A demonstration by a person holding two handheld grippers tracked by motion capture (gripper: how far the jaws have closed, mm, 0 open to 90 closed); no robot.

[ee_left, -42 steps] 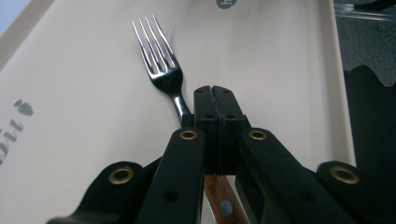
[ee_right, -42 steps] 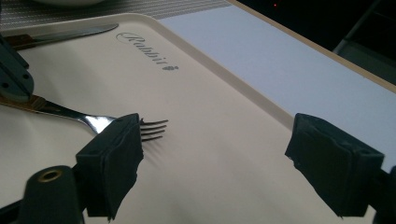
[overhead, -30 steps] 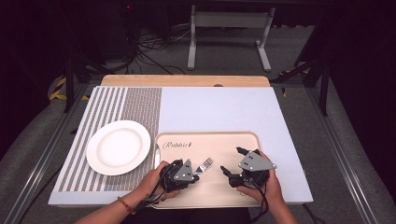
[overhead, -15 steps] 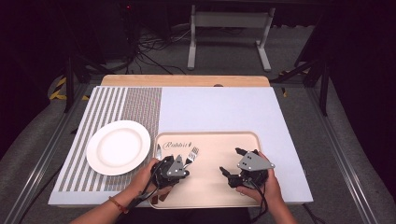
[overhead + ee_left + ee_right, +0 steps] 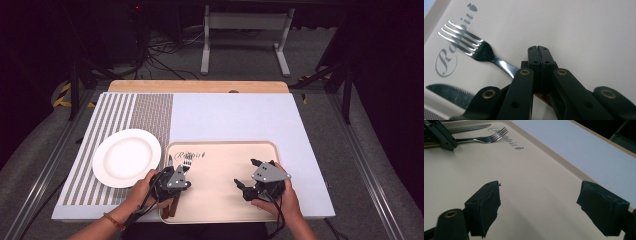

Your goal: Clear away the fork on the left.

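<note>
On the left of the table, a white plate sits on the striped mat, just beside the tan tray. Left gripper: jaws clenched on the handle of the fork, which lies at the tray's left end, tines over the printed lettering. A knife lies alongside; dragging the fork could catch it. The grip sits far back on the handle, so the tines may droop or swing on lifting. Right gripper: jaws released, hovering over bare tray, holding nothing.
</note>
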